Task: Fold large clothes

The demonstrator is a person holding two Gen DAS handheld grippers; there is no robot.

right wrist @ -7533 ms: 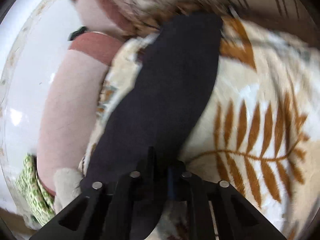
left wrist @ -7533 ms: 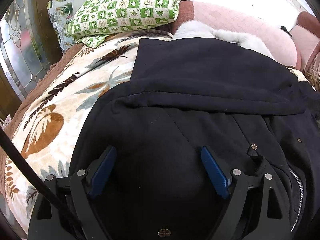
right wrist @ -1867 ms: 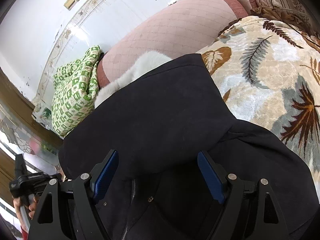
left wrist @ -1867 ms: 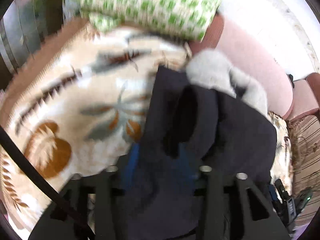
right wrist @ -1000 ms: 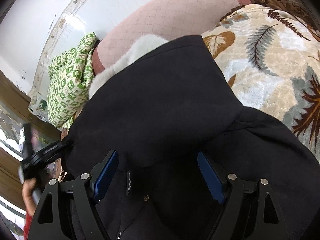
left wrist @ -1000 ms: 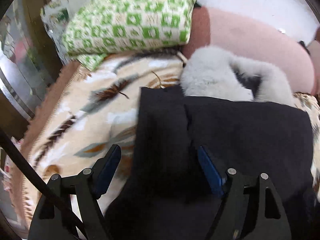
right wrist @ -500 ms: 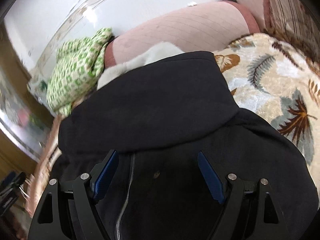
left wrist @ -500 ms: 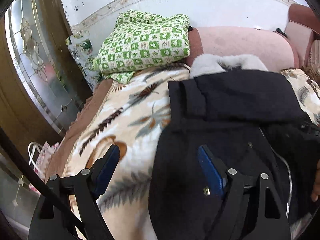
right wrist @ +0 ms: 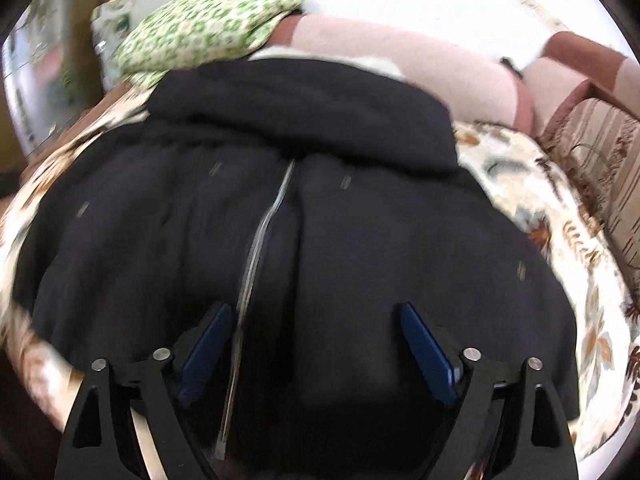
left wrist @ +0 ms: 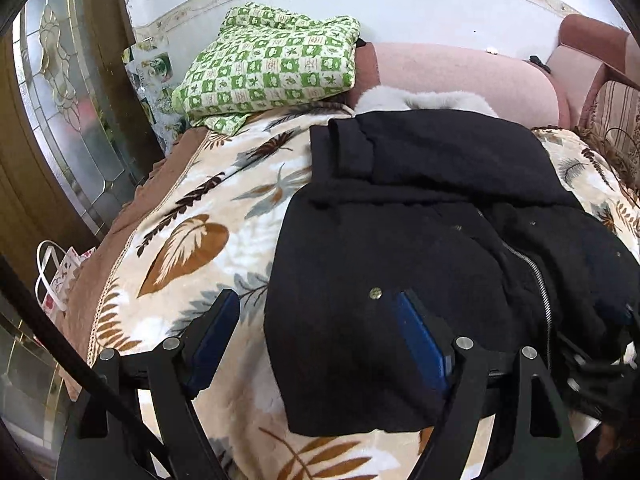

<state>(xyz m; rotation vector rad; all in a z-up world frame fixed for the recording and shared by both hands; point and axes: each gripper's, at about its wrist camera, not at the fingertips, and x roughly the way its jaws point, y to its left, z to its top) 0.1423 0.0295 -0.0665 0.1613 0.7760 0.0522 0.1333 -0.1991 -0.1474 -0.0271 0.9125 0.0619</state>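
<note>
Black coat (left wrist: 420,208) spread on the leaf blanket (left wrist: 192,240).
Left view: left gripper (left wrist: 320,332) spread apart, empty, over the coat's left edge. Right view: right gripper (right wrist: 316,340), jaws just opening wider, nothing pinched, above the zip (right wrist: 256,240).

Matt black cloth coat (left wrist: 400,240) with metal zip (right wrist: 256,240), plush leaf-print blanket (left wrist: 192,240), glossy wall (left wrist: 420,12)

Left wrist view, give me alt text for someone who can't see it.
A black zip-up coat with a pale fur collar lies on a leaf-print blanket. The open left gripper hovers over its near edge. A green checked cloth sits behind.
</note>
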